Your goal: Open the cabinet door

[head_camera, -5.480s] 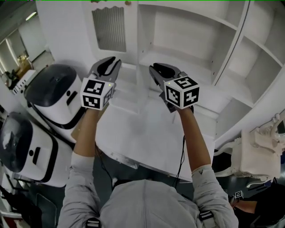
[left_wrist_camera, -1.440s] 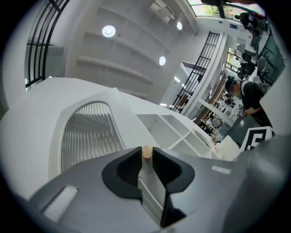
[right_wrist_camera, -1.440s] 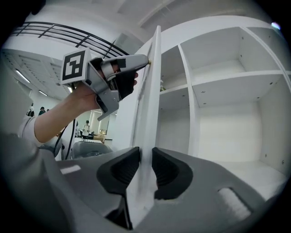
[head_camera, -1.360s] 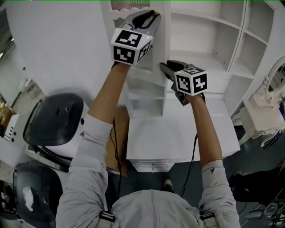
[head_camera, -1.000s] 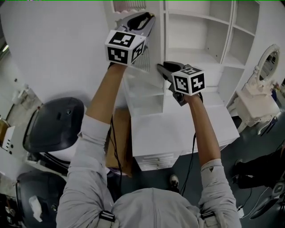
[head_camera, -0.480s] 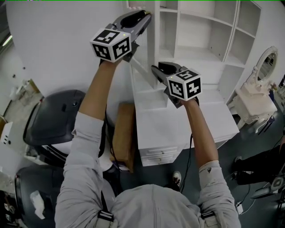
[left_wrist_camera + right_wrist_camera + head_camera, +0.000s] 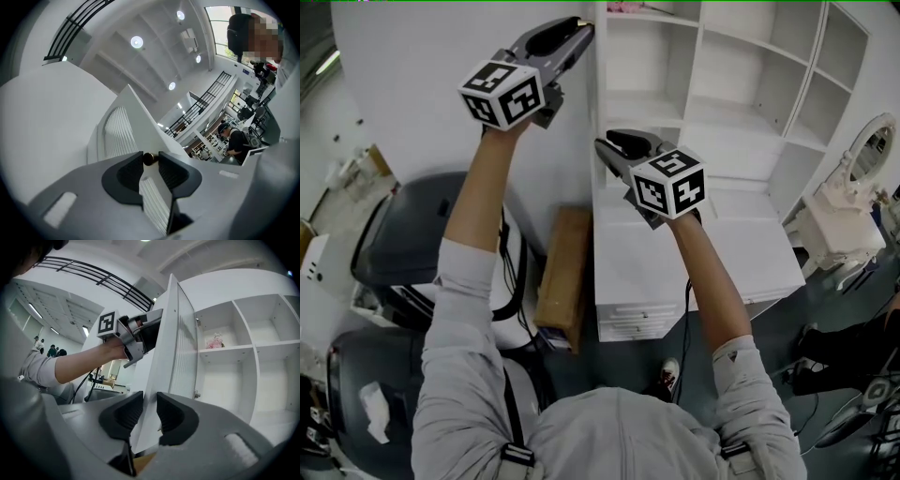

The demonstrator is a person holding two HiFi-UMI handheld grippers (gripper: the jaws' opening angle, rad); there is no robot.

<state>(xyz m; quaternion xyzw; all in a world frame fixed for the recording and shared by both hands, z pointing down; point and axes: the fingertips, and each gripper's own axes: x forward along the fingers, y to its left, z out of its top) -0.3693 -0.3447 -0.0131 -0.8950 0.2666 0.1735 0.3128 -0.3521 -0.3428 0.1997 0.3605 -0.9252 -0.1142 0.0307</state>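
Note:
The white louvered cabinet door [image 7: 592, 89] stands swung out, edge-on in the head view. My left gripper [image 7: 578, 22] is high on it, its jaws astride the door's edge [image 7: 119, 136]. The small brass knob [image 7: 149, 159] sits between its fingertips and touches both pads, so the left gripper [image 7: 150, 165] is shut on the knob. Lower down, my right gripper [image 7: 602, 143] holds the same edge; the door [image 7: 171, 343] fills the gap between the pads of that gripper [image 7: 150, 401]. Both pairs of jaws have just been opening slightly.
Open white shelves [image 7: 741, 103] lie right of the door, with pink flowers [image 7: 215, 341] on one shelf. A white drawer unit [image 7: 694, 272] is below. A cardboard box [image 7: 562, 272] and dark-and-white machines [image 7: 403, 234] are on the left, a white mirrored table [image 7: 853, 206] on the right.
The door has swung further out to the left with both grippers on it. More of the shelves behind it shows now.

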